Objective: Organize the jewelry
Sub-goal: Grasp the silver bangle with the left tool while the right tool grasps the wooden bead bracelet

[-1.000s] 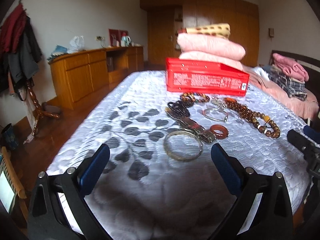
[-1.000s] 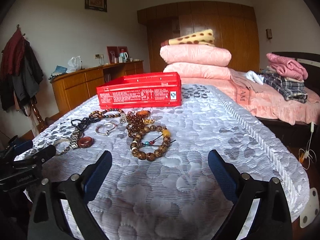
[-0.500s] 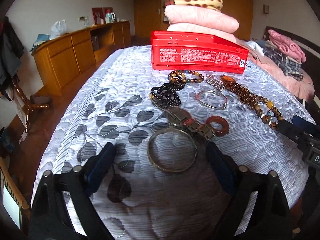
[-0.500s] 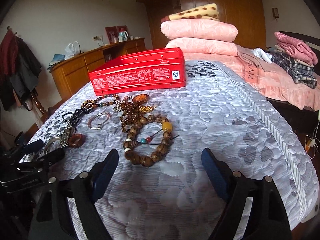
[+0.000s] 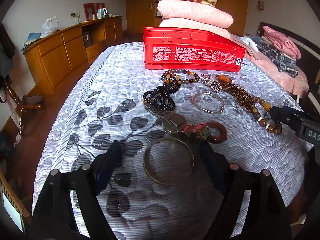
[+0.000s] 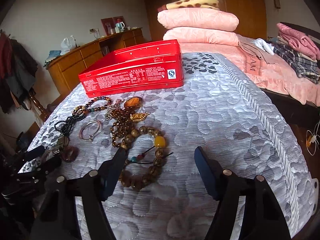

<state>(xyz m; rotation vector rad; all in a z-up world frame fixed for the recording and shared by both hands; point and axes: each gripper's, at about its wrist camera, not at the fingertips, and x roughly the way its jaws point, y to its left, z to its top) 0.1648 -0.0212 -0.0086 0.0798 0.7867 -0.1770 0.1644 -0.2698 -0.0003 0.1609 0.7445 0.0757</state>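
Jewelry lies on a grey leaf-patterned bedspread [image 5: 96,120] in front of a red tin box [image 5: 192,50]. My left gripper [image 5: 162,152] is open, its fingers either side of a metal bangle [image 5: 149,172]. Beyond it lie a watch [image 5: 180,124], a brown ring [image 5: 219,133], black beads [image 5: 162,98], a silver bangle [image 5: 208,103] and coloured beads [image 5: 180,76]. My right gripper [image 6: 160,156] is open over a large wooden bead bracelet [image 6: 148,156], its left finger [image 6: 114,170] at the bracelet's edge. The red box [image 6: 132,72] stands behind.
Stacked pink pillows [image 5: 194,14] sit behind the box. A second bed with folded clothes [image 6: 296,54] is at the right. A wooden cabinet [image 5: 66,48] lines the left wall. The bedspread's edge drops off at the left and at the right.
Both grippers have moved forward and down toward the jewelry. The left now straddles the metal bangle; the right now reaches the wooden bead bracelet. Both jaws have narrowed a little.
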